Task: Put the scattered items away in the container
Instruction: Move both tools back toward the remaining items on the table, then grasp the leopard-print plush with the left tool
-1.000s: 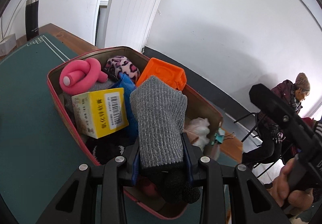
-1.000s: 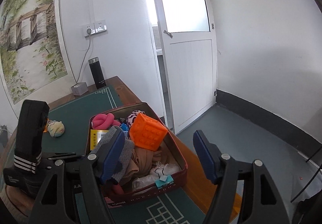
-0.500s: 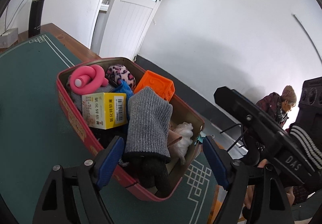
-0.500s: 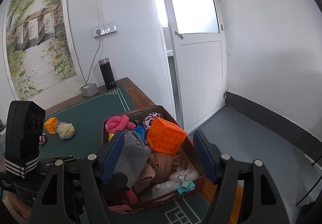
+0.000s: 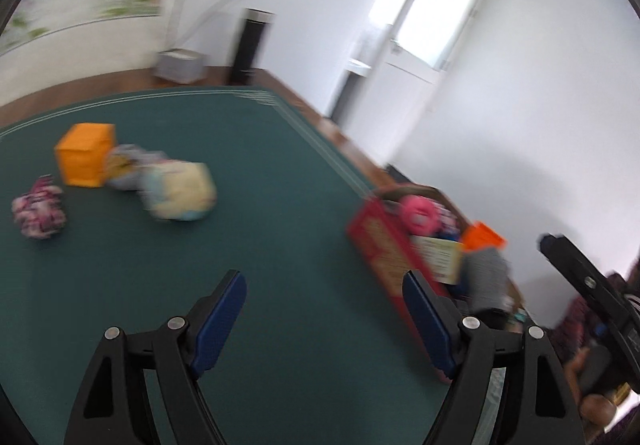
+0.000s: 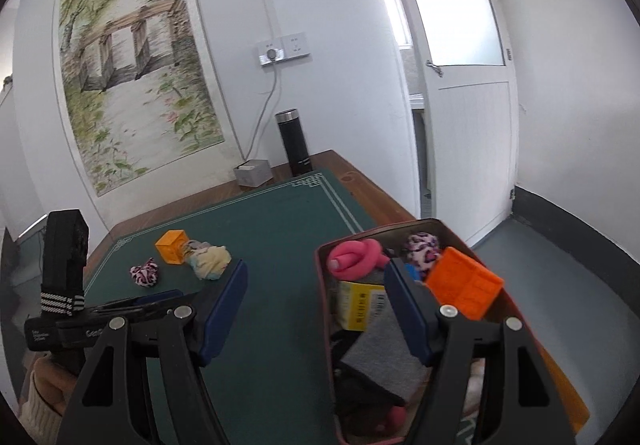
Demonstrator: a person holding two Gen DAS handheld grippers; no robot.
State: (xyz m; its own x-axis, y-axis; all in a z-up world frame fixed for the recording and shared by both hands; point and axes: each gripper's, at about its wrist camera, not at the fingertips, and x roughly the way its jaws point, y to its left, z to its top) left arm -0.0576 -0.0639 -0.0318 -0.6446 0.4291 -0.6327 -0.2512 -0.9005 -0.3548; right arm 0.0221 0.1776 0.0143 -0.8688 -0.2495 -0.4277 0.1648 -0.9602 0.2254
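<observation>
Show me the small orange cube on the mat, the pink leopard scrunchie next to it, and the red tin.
small orange cube (image 6: pixel 173 247), right wrist view, front face.
pink leopard scrunchie (image 6: pixel 145 274), right wrist view, middle.
red tin (image 6: pixel 325 297), right wrist view, left wall.

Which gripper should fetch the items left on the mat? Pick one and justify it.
Left. The left gripper is open, empty and faces the orange cube, pale cloth bundle and pink patterned ball. The right gripper, also open, sits by the red container.

Ahead-left of your left fingers, an orange cube (image 5: pixel 85 154), a pale cloth bundle (image 5: pixel 180 190) and a pink patterned scrunchie (image 5: pixel 39 212) lie on the mat. The red tin (image 6: pixel 402 231), heaped full, sits beneath your right finger.
</observation>
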